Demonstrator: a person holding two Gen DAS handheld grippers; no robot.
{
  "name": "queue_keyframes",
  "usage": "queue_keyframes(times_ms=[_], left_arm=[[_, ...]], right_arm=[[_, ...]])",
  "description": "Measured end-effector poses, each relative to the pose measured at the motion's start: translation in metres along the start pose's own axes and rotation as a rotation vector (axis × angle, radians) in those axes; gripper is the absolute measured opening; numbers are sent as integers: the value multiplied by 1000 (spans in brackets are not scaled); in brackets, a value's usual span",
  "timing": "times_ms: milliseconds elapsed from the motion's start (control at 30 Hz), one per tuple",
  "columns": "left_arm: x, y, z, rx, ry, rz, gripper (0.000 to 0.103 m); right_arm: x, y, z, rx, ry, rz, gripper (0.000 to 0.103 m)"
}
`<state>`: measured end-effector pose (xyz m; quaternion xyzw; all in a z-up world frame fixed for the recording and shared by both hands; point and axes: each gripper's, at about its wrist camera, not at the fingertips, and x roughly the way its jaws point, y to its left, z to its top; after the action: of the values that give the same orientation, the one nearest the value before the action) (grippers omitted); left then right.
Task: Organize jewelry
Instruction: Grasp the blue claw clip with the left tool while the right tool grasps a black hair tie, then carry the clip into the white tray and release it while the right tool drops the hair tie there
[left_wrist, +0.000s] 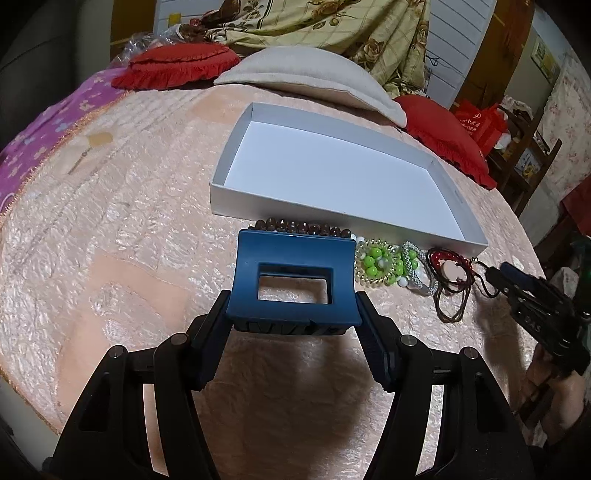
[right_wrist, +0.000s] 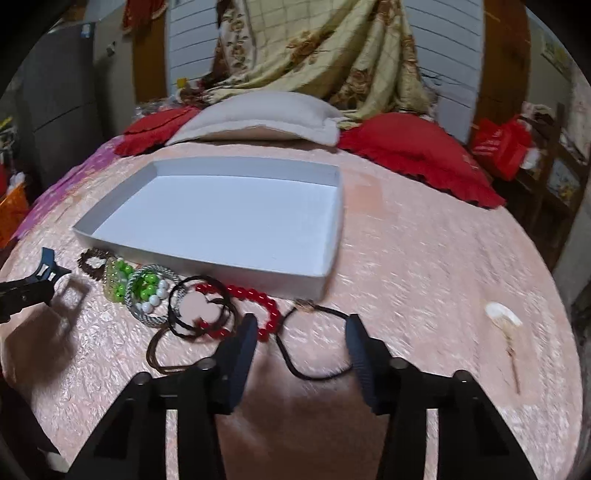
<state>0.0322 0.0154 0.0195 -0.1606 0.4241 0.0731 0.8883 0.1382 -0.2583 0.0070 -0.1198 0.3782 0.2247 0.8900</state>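
Little can be read here. On the black body of my right tool (left_wrist: 496, 275), seen from my left wrist camera, pale raised letters look like "EAS", though I cannot be sure of them. The red plastic shopping bag (left_wrist: 482, 123) beside the wooden shelf carries white print and a round white mark, too small and blurred to make out. The yellow-green poster (left_wrist: 546, 61) on the far wall shows printing that I cannot read either.
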Motion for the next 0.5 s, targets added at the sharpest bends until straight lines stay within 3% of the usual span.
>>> queue_keyframes(times_ms=[100,233,367,500], left_arm=[[1,1,1,-4,1,-2,64],[2,1,1,-1,0,2,64],[3,2,1,-2,-3,16,64],[3,4,1,-12,-10,26,64]], right_arm=[[13,1,-1,-13,37,25,26],[22,1,-7,-35,80,25,23],[22,3,-10,-44,84,24,3],[9,3,-10,-7,64,37,3]])
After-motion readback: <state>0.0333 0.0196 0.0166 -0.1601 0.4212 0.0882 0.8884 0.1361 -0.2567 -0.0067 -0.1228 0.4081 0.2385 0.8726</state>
